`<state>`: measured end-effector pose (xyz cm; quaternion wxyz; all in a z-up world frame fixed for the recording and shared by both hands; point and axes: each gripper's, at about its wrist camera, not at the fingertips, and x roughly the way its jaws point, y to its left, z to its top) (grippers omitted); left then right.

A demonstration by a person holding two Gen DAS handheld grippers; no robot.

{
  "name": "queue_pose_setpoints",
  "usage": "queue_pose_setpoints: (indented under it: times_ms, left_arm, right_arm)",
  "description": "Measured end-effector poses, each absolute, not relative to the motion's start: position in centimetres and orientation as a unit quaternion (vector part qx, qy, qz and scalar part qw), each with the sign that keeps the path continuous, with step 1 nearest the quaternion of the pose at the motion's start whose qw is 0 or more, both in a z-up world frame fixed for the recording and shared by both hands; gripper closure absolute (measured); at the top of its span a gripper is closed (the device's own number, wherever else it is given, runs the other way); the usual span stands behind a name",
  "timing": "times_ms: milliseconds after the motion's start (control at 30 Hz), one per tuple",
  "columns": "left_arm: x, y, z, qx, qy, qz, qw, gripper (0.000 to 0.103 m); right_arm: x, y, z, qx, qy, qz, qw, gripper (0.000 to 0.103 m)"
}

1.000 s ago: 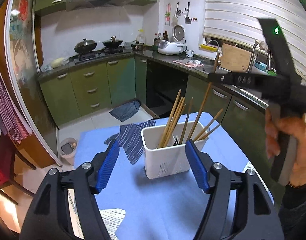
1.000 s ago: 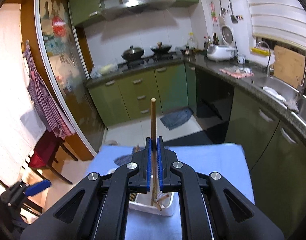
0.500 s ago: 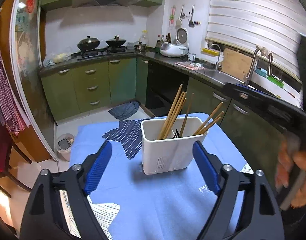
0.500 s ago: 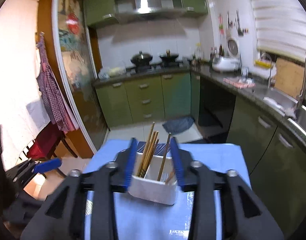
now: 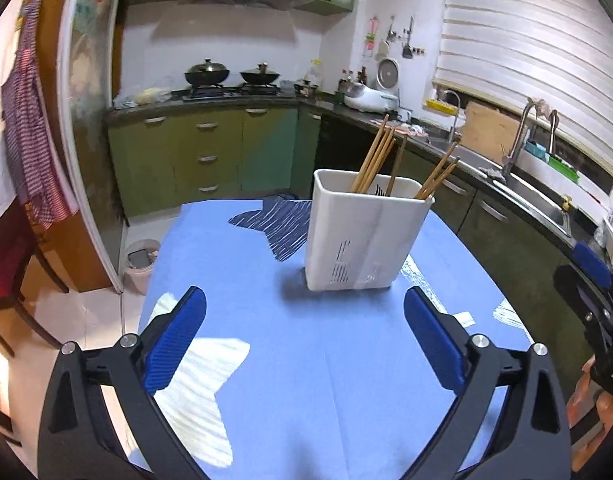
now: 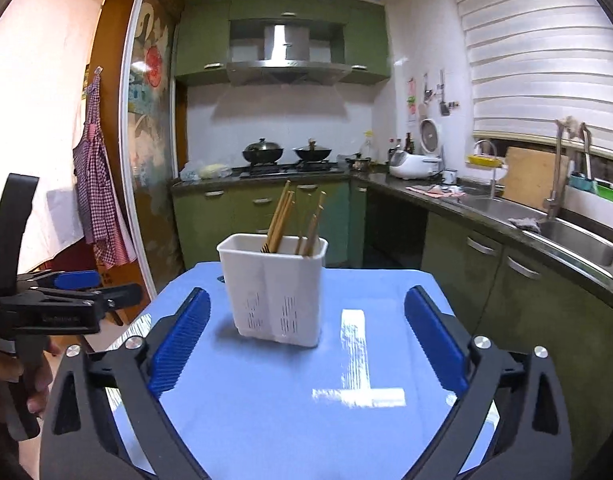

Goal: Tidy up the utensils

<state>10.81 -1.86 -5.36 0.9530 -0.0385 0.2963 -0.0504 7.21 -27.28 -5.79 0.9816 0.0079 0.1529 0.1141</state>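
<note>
A white slotted utensil holder (image 5: pixel 366 236) stands upright at twelve o'clock on the blue table (image 5: pixel 306 380), bristling with wooden chopsticks (image 5: pixel 376 156). Left gripper (image 5: pixel 304 340) and right gripper (image 6: pixel 306 340) have just been opening; nothing lies between their jaws.

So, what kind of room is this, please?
A home kitchen, most likely. Two black lidded woks sit on a gas stove under a steel range hood, green cabinets line the walls, and a steel sink with tap stands under the window blind.
</note>
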Motion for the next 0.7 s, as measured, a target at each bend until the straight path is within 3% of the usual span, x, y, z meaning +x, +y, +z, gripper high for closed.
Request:
queue_pose_setpoints:
  times_ms: [700]
  left_arm:
    - [-0.8,-3.5,-3.7,-0.023,0.256,-0.043,0.965,0.008]
  right_arm:
    - [-3.6,-29.9,-4.5,0.015,0.148,0.094,0.984,0.005]
